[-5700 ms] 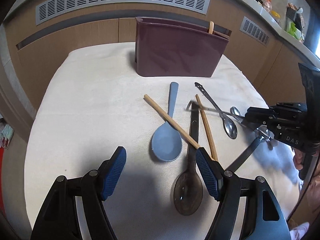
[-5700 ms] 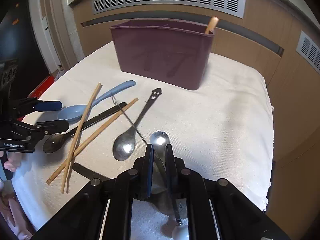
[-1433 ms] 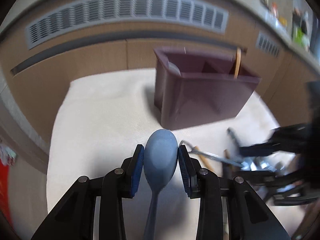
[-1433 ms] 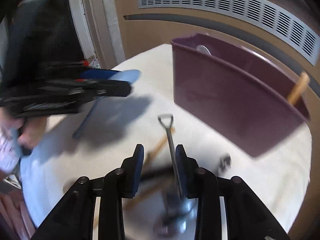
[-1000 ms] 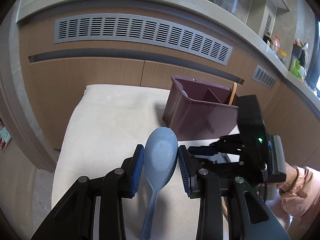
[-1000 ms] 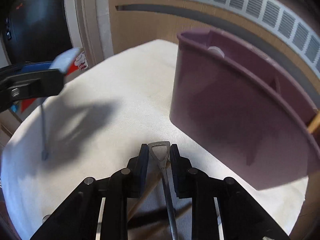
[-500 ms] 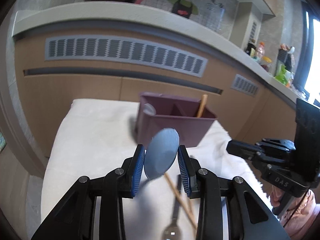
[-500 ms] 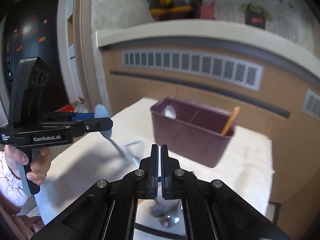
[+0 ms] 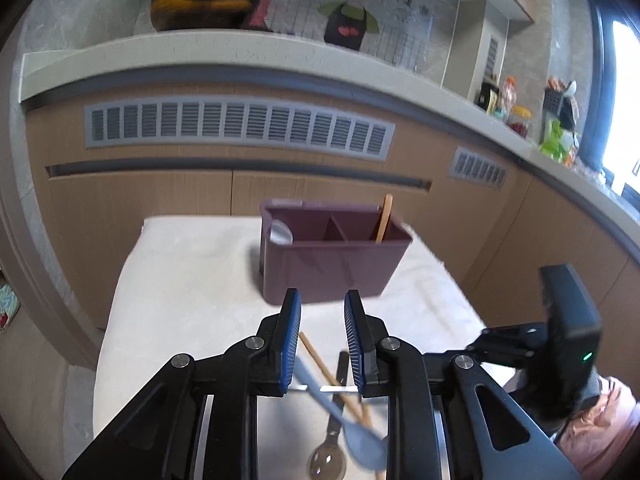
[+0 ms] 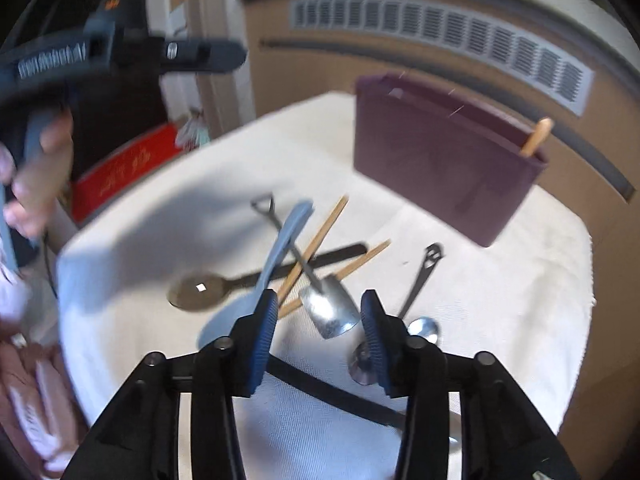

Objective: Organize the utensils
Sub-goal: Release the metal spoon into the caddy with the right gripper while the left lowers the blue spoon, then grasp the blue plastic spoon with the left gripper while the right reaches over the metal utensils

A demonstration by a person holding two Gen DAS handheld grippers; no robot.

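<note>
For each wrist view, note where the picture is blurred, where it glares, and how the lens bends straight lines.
Left wrist view: mostly sharp, though the blue spoon smears; the window burns out white; the counter edge bows. Right wrist view: motion blur throughout, worst on the left gripper; the shovel-shaped spoon glints; the vent curves.

Vented wooden cabinets under a grey countertop.

The left gripper is raised and angled downward, its jaws closing with nothing between the blue pads; a hand grips its handle. The right gripper tilts more steeply down, its jaws opening and empty.
</note>
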